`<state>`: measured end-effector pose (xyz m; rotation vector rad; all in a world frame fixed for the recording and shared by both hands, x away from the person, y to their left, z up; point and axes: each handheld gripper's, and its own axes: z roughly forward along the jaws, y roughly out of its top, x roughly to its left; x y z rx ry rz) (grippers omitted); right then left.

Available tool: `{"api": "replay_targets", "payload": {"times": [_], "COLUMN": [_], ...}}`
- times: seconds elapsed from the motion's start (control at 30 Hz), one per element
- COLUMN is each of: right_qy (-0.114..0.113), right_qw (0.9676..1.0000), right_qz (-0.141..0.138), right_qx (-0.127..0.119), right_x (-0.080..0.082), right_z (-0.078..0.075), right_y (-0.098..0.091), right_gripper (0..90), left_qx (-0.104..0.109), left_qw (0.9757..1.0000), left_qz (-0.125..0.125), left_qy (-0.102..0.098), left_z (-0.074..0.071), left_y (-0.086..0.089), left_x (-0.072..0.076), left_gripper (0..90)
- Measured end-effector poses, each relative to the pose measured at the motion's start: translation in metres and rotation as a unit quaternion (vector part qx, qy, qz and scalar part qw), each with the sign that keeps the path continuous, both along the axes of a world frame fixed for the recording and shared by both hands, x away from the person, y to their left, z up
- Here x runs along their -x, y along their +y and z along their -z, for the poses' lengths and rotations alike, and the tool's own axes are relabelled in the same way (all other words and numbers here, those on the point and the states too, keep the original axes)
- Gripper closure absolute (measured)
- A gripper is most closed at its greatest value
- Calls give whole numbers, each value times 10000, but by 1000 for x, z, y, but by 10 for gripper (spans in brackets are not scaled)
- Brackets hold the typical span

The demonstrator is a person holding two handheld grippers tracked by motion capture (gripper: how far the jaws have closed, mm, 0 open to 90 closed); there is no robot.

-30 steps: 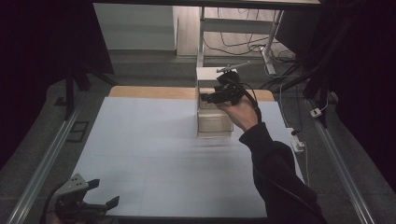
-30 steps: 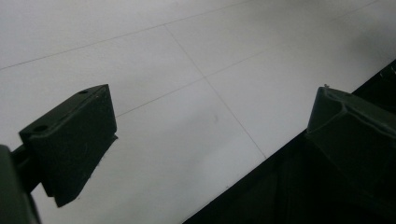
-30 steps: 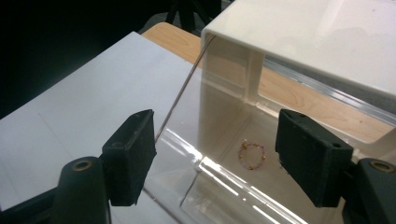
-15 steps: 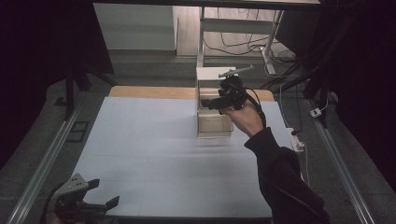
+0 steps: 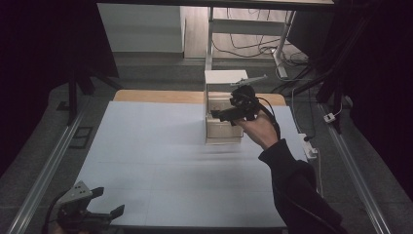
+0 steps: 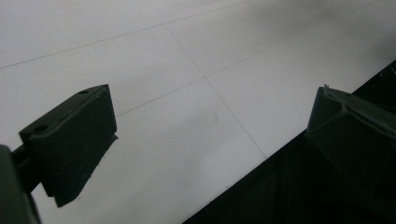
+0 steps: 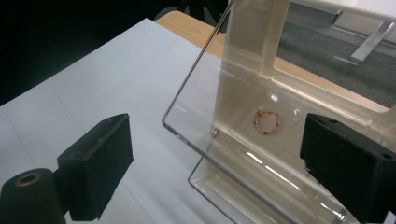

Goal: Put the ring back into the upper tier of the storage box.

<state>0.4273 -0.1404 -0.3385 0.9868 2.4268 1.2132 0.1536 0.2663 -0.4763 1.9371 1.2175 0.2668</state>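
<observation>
Right gripper [image 7: 215, 168] jaws wide at clear drawer unit [image 7: 261, 116]; beaded bracelet [image 7: 266, 121] beyond, between them. Left gripper [image 5: 104, 214] wide, near-left.

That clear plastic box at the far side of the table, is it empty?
Not empty. In the right gripper view a small beaded ring lies on a shelf inside the clear box. Its lower compartments cannot be judged.
</observation>
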Motion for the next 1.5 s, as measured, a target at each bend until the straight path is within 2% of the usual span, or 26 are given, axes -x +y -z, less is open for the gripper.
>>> {"api": "replay_targets", "payload": {"times": [0.17,0.47,1.13,1.43,1.5], "right_qy": [6,-88,-329,-453,-425], "right_qw": [10000,9997,9994,9989,9991], "right_qz": [-63,-149,-111,-66,-61], "right_qx": [0,160,96,68,63], "right_x": [5,14,38,49,51], "right_z": [3,5,8,20,23], "right_y": [-4,-10,-32,-37,-38], "right_gripper": [77,54,0,0,0], "left_qx": [-5,-9,54,46,51], "left_qw": [10000,10000,10000,9999,9999], "left_qz": [1,-3,78,94,96], "left_qy": [4,8,14,14,11], "left_z": [0,0,0,0,0], "left_y": [0,0,1,0,0], "left_x": [0,0,-1,-1,-1], "left_gripper": [19,20,21,20,20]}}
